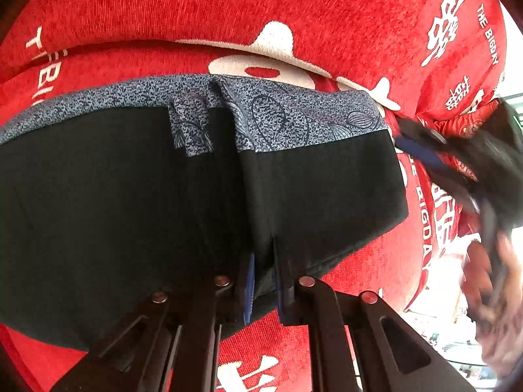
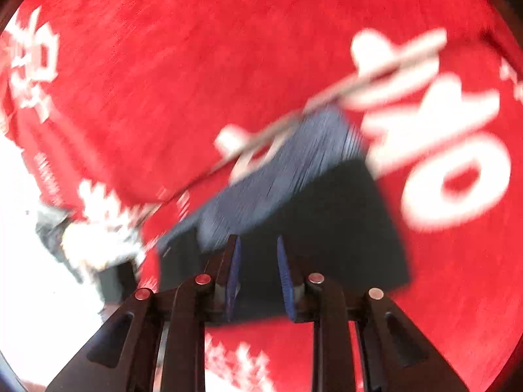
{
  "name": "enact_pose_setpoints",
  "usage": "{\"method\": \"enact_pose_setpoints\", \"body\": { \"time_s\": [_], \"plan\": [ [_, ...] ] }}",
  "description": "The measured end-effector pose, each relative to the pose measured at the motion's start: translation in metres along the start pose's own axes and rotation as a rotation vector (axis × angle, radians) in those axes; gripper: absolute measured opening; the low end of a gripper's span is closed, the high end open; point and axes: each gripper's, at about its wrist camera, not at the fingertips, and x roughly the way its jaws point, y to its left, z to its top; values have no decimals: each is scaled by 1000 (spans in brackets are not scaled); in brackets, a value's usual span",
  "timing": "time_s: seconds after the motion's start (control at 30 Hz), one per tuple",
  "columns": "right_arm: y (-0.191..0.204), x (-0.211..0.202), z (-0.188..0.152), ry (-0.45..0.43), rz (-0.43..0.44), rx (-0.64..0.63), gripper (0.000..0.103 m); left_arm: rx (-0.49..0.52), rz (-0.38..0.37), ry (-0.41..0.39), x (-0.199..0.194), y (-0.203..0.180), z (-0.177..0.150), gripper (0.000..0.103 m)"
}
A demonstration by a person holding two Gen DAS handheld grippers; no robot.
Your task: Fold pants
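Black pants [image 1: 130, 212] with a blue-grey patterned band [image 1: 278, 114] along the far edge lie folded on a red cloth [image 1: 228, 6]. My left gripper [image 1: 263, 264] is shut on a pinched fold of the black fabric at the near edge. In the right wrist view, which is motion-blurred, the pants [image 2: 343, 228] and their patterned band [image 2: 294, 156] lie below my right gripper [image 2: 258, 261]. Its blue pads stand apart with nothing between them. The same gripper shows as a dark blur [image 1: 408, 138] beside the pants' right edge in the left wrist view.
The red cloth [image 2: 163, 81] with large white characters covers the whole surface and rises in a fold behind the pants. A person's hand [image 1: 500, 294] is blurred at the right edge. Bright floor [image 2: 19, 261] shows past the cloth's left edge.
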Motion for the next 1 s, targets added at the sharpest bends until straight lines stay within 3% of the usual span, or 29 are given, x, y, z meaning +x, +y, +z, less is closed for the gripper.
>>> {"method": "enact_pose_setpoints", "body": {
  "time_s": [0.07, 0.13, 0.17, 0.2, 0.33, 0.4, 0.5, 0.57, 0.67, 0.83, 0.87, 0.93, 0.97, 1.0],
  "plan": [
    [1, 26, 16, 21, -88, -32, 27, 5, 25, -9, -3, -3, -1, 14],
    [0, 51, 14, 50, -163, -19, 27, 16, 102, -23, -7, -9, -1, 25],
    [8, 53, 10, 23, -173, -27, 29, 18, 143, -27, -9, -10, -3, 46],
    [16, 54, 6, 16, -183, -46, 30, 14, 184, -48, -15, -10, -5, 60],
    [53, 81, -25, 133, -109, -114, 30, -30, 231, -80, -36, 2, -13, 63],
    [72, 89, -36, 163, -84, -144, 30, -65, 284, -70, -44, 14, -18, 101],
    [97, 103, -55, 203, -55, -162, 30, -83, 370, -72, -55, 37, -30, 102],
    [112, 118, -70, 249, -100, -204, 34, -113, 407, -65, -60, 53, -38, 102],
    [133, 118, -87, 222, -195, -337, 34, -174, 424, -60, -69, 78, -52, 102],
    [155, 108, -106, 255, -207, -395, 36, -205, 510, -71, -80, 96, -67, 102],
    [158, 104, -110, 254, -230, -409, 38, -211, 517, -65, -81, 98, -71, 102],
    [153, 94, -116, 263, -241, -402, 64, -238, 502, -55, -84, 105, -77, 102],
    [149, 90, -119, 269, -240, -395, 72, -253, 488, -55, -86, 108, -80, 102],
    [150, 88, -123, 280, -243, -387, 72, -262, 477, -55, -87, 110, -82, 102]
  ]
}}
